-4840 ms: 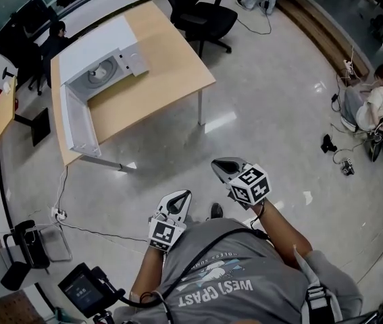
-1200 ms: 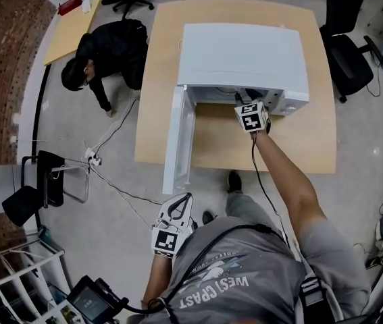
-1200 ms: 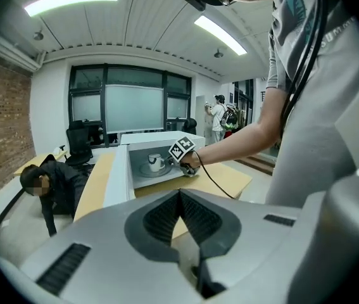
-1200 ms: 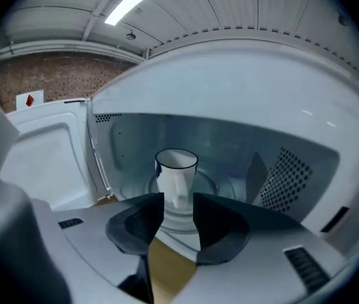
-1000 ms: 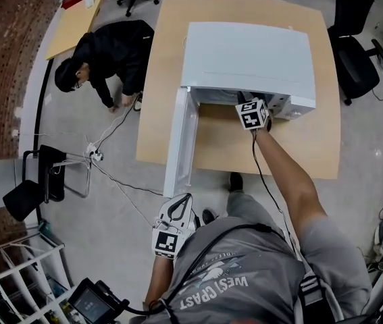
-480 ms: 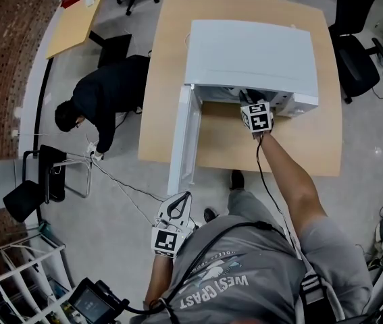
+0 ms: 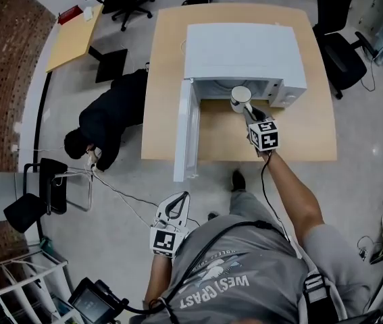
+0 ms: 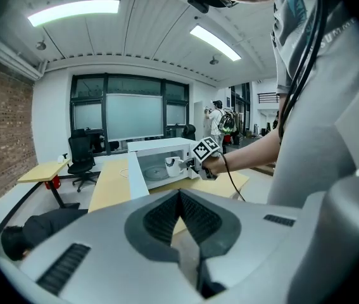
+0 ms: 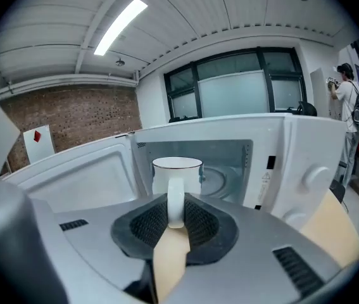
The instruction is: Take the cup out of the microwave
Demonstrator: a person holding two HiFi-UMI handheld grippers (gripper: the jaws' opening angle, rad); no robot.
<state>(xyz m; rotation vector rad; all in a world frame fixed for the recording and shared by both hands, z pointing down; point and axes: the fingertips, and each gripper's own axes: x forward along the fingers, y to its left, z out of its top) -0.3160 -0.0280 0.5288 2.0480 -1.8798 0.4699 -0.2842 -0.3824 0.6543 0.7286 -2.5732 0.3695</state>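
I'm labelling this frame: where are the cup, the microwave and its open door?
cup (image 9: 177,171): right gripper view, its side wall above the handle.
microwave (image 7: 244,49): head view, its top panel.
door (image 7: 186,130): head view, its swung-open panel.

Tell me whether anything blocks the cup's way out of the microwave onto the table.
Nothing visible does. The right gripper holds the cup by its handle at the microwave's mouth, the door stands swung wide to the side, and the table in front is bare.
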